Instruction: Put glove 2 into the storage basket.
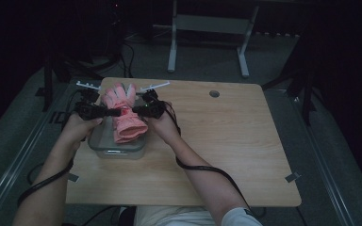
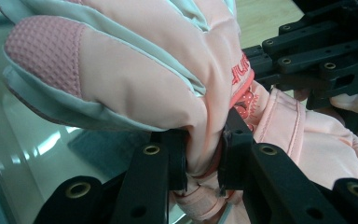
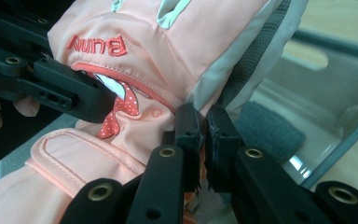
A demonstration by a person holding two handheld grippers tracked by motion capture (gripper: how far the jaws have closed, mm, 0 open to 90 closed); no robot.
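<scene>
Wooden desk (image 1: 226, 141), rounded corners, a small round hole near its far edge. Clear rectangular container (image 1: 118, 146) at the desk's left part, near the front. Pink glove (image 1: 122, 113) held over that container, fingers pointing away, cuff sagging into it. Left claw (image 2: 204, 154) clenched on a fold of the glove's side. Right claw (image 3: 204, 140) pinched tight on the glove's opposite edge.
</scene>
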